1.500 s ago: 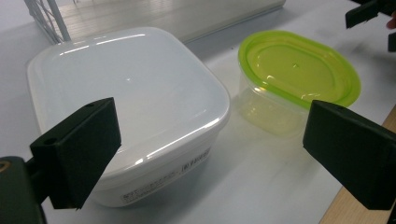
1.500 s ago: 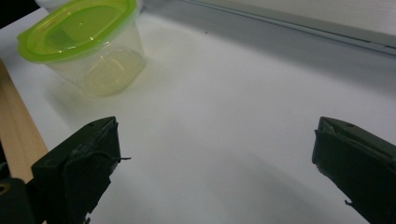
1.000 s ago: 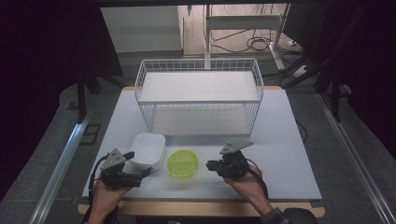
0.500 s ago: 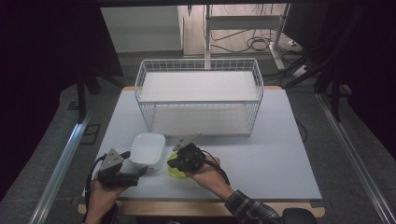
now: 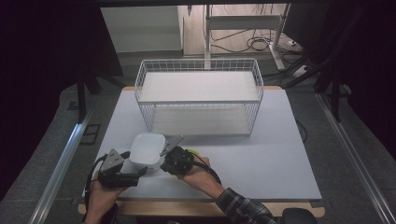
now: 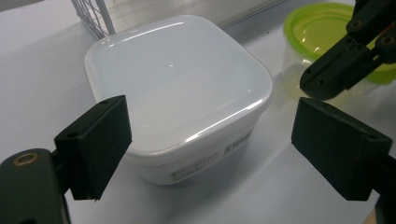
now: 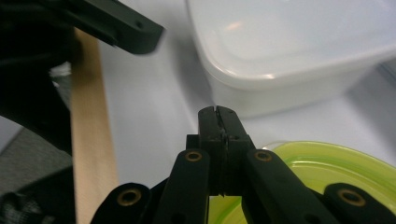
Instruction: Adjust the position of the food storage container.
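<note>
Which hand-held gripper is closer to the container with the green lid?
The right one. The right hand-held gripper hangs directly above the green-lidded container, jaws shut. The left hand-held gripper is farther off, open around the white container beside it.

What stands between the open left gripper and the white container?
Nothing visible does. The left gripper is open, with the white container just ahead of its jaws. The shut right gripper is off to the side, over the green-lidded container.

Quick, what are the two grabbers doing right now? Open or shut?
Left gripper: open, jaws either side of the white container, not squeezing it.
Right gripper: shut, empty, above the green-lidded container.
</note>
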